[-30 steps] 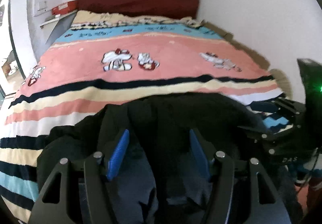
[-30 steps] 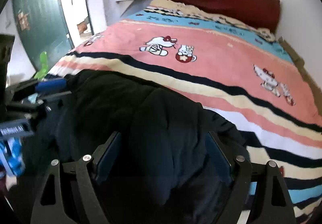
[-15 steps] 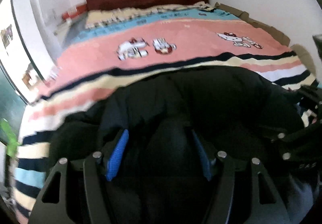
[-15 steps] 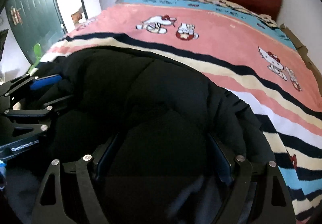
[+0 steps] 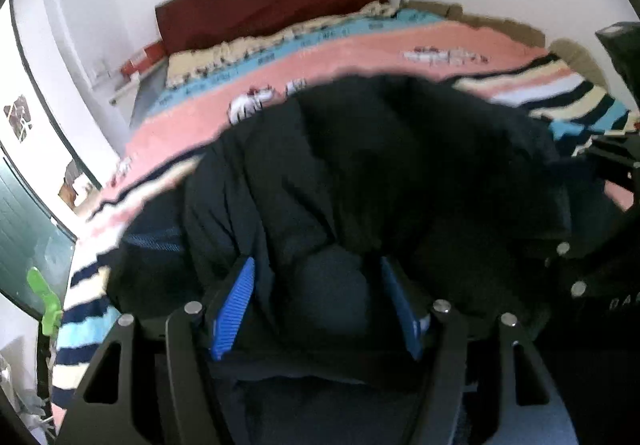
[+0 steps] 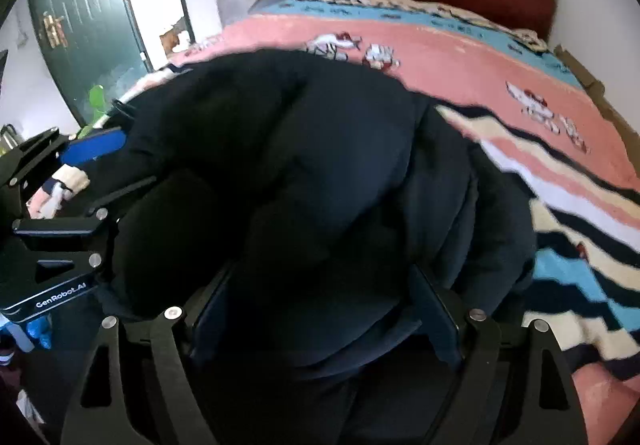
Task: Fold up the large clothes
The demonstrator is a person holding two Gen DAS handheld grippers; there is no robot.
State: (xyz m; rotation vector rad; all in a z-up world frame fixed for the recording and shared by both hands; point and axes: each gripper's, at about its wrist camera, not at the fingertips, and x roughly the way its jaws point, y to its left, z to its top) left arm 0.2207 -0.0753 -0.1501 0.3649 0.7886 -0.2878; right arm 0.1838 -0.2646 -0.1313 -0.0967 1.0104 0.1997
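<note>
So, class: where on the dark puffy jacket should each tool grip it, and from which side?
Grip the near hem of the jacket, from the foot of the bed: its bulk bulges away; left tool and right tool straddle that edge.

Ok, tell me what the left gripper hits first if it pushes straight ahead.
The jacket. The left gripper already has its dark fabric bunched between its fingers, so there is no free gap ahead. Beyond the jacket lies the blanket, though depth there is unclear.

matt, puffy dark cloth jacket (image 6: pixel 320 173) on a soft fleecy striped blanket (image 6: pixel 560 181); ribbed blue rubbery pads (image 5: pixel 234 309).
</note>
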